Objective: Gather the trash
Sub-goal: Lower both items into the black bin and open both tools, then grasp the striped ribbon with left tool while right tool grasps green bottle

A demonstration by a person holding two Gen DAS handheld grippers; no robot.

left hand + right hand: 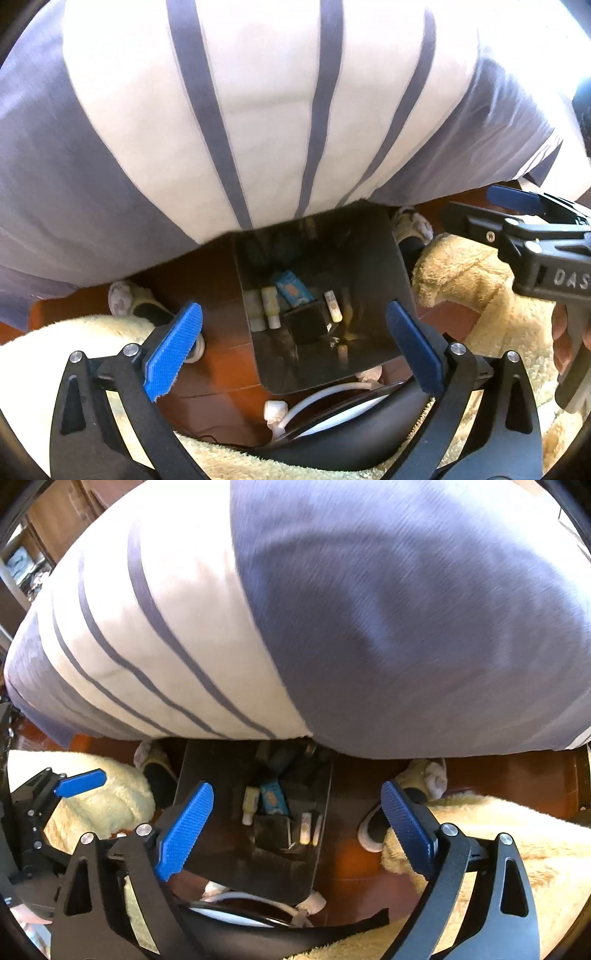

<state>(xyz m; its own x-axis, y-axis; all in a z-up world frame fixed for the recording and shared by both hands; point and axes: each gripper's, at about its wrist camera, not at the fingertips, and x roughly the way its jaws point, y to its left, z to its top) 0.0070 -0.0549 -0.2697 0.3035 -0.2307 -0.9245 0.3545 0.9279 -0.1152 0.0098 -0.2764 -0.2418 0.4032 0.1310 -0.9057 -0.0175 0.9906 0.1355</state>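
A dark bin [369,251] stands on the wooden floor at the foot of a bed. In it lie a blue packet [293,290], small yellow bottles [269,302], a white tube [332,304] and a black box [306,321]. My left gripper [295,336] hangs above the bin, open, nothing between its blue pads. My right gripper [295,823] is also over the bin [207,768], open and empty; below it I see the blue packet [273,797] and the black box [271,830]. Each gripper appears at the edge of the other's view.
A striped white and grey-blue duvet [258,110] overhangs the bin's far side. The person's fuzzy cream trouser legs [480,288] and slippers [122,299] flank the bin. A white cable [321,398] and a black rounded object lie on the floor at the near side.
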